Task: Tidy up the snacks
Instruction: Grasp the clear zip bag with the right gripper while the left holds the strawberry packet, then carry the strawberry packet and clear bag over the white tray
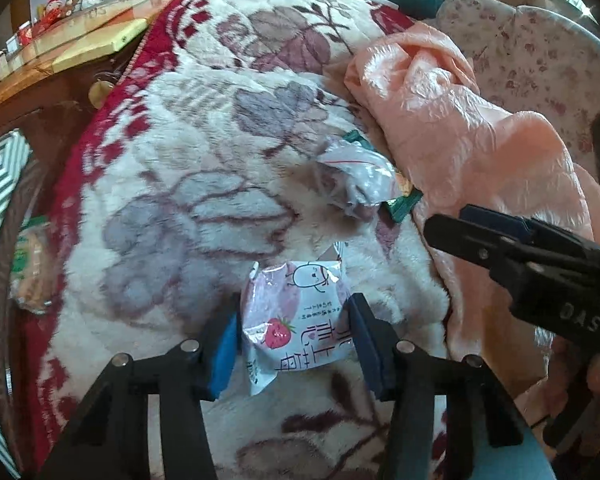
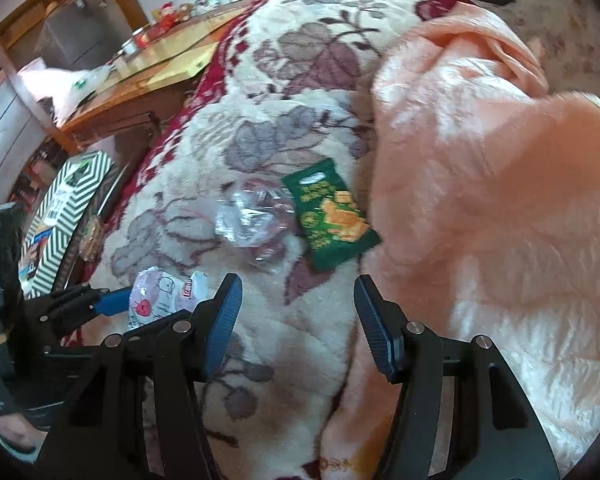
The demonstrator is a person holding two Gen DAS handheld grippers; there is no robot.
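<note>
We judge the sorting barely begun: on the floral blanket (image 1: 172, 152) the green snack bag (image 2: 330, 216), the clear wrapper (image 2: 252, 216) and the strawberry packet (image 1: 296, 316) lie scattered. Our left gripper (image 1: 296, 344) brackets the strawberry packet, blue pads at its edges, no squeeze visible. Our right gripper (image 2: 296, 316) hangs spread and empty.

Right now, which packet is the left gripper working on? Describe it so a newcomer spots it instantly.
Start from the cream floral blanket with the red border. Near its front, between the left gripper fingers, lies a strawberry snack packet. It is the only pink-and-white one with a red strawberry; the clear crinkled bag and green packet sit farther back by the peach blanket.
</note>
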